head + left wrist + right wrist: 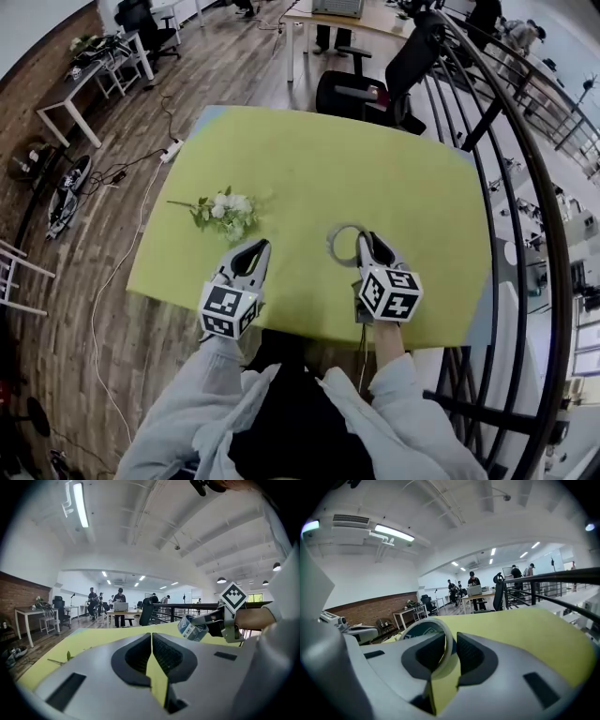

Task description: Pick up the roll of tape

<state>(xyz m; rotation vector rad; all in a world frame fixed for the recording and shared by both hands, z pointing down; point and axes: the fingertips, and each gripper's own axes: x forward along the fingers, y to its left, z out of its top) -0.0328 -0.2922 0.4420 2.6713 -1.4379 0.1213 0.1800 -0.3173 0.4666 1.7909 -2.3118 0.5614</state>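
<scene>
The roll of tape (330, 242) is a thin pale ring with a printed inner face. It hangs just above the yellow table (394, 169), and my right gripper (367, 241) is shut on its wall. In the right gripper view the tape's band (449, 641) runs between the two dark pads, with the left pad inside the ring. From the left gripper view I see the roll (192, 629) lifted clear of the table at the tip of the right gripper (213, 623). My left gripper (255, 248) hovers to the left of it, shut and holding nothing (151, 637).
A sprig of white flowers (225, 211) lies on the table just beyond the left gripper. Black office chairs (361, 89) stand past the far edge. A dark metal railing (525, 187) runs along the right side. Cables and a power strip (169, 150) lie on the wooden floor to the left.
</scene>
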